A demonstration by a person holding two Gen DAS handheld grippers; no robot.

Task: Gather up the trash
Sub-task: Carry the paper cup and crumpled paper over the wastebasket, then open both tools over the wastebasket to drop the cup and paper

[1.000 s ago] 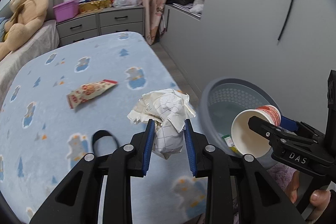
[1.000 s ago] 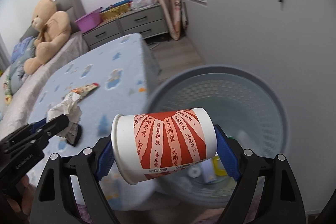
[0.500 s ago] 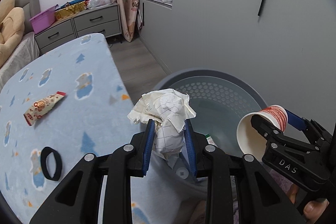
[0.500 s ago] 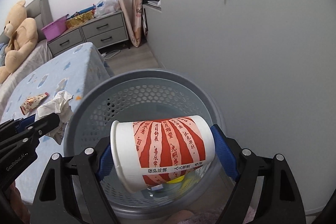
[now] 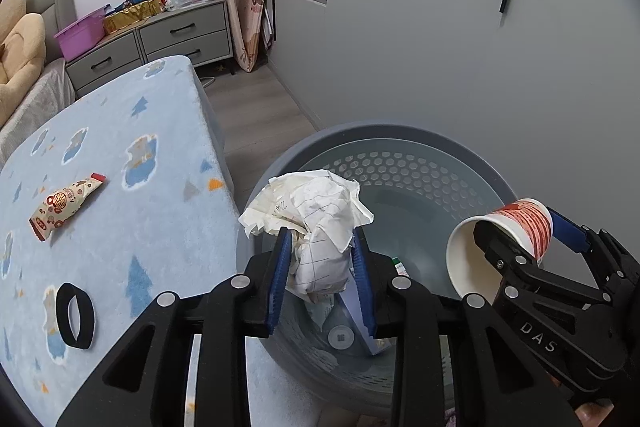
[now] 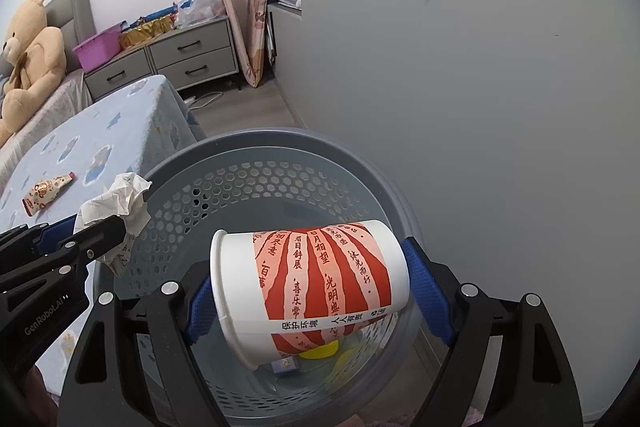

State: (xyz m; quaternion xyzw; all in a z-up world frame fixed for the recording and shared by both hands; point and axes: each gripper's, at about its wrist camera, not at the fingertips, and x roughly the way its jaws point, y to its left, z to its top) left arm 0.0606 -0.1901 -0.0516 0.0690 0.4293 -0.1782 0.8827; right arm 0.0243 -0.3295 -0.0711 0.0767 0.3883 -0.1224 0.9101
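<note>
Bedroom floor beside the bed [image 5: 120,131] carries a grey perforated bin [image 6: 256,147], set close against the wall and next to the mattress edge, so trash lifted from the bed has only a short way to go. Both claws are over its mouth, which looks like the moment before dropping.

Left claw [image 5: 320,267] is clenched on a paper wad [image 5: 312,219], its blue pads narrowed on the lower part while loose folds spill above them. The wad hangs over the near rim, above the bin's left side.

Right claw [image 6: 316,287] is spread wide and grasps a cup [image 6: 312,283] lengthwise, one pad at the mouth and the other at the base, so the cup lies on its side right over the bin. Some scraps already lie at the bottom.

A wrapper [image 5: 64,203] and a black band [image 5: 74,315] lie on the bed, not yet collected, so the task seems only partly done.
</note>
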